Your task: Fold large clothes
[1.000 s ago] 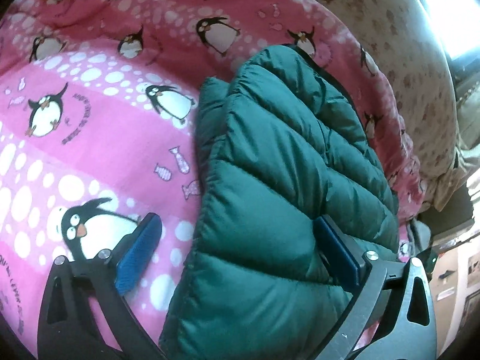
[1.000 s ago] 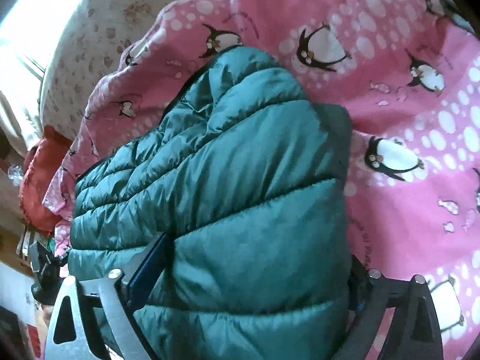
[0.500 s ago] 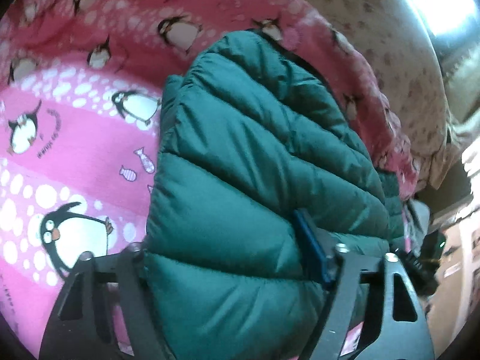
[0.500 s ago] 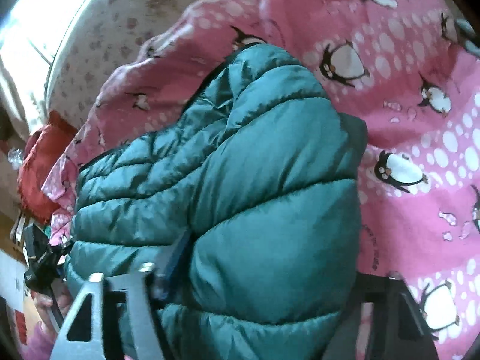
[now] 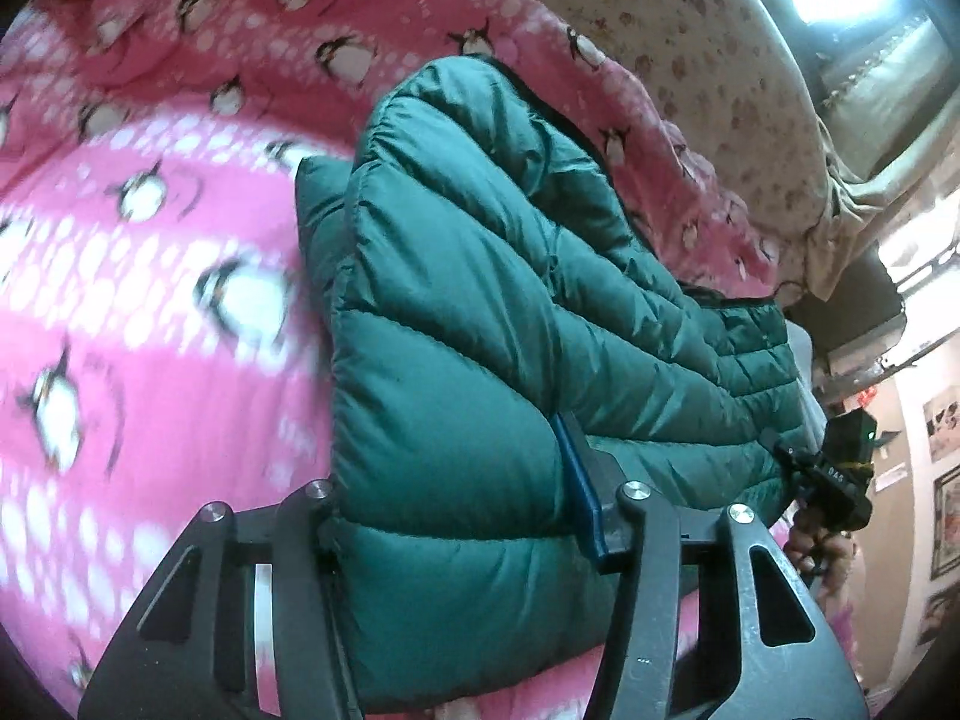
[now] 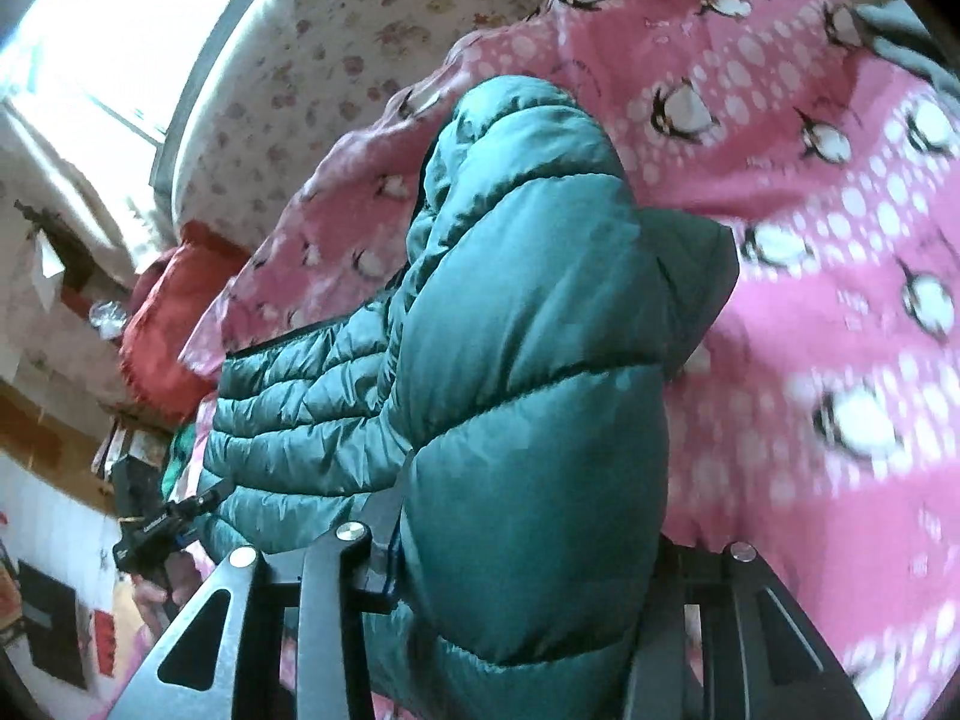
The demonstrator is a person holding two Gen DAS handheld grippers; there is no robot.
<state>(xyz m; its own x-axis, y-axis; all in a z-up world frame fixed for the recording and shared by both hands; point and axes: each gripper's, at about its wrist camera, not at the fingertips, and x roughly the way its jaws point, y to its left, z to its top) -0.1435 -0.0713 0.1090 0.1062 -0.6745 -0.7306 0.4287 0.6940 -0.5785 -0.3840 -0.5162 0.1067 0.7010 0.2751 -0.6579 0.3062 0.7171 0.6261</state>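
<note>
A dark green quilted puffer jacket (image 5: 480, 324) lies on a pink penguin-print blanket (image 5: 150, 300). My left gripper (image 5: 456, 498) is shut on the jacket's near edge, the padding bulging between its fingers; its left fingertip is hidden by the fabric. In the right wrist view the same jacket (image 6: 528, 360) fills the middle. My right gripper (image 6: 522, 540) is shut on the other part of that near edge, and its right fingertip is hidden behind the fabric. The gripped edge is raised off the blanket (image 6: 840, 300).
A cream floral bedcover (image 5: 708, 60) lies beyond the blanket, below a bright window. A red cushion (image 6: 174, 312) sits at the bed's far edge. The right gripper's handle and hand (image 5: 834, 480) show at the side, with a wall with pictures behind.
Both grippers closed from open onto the jacket's near edge and lifted it. The jacket now rises and bunches toward the cameras, and the view has tilted up.
</note>
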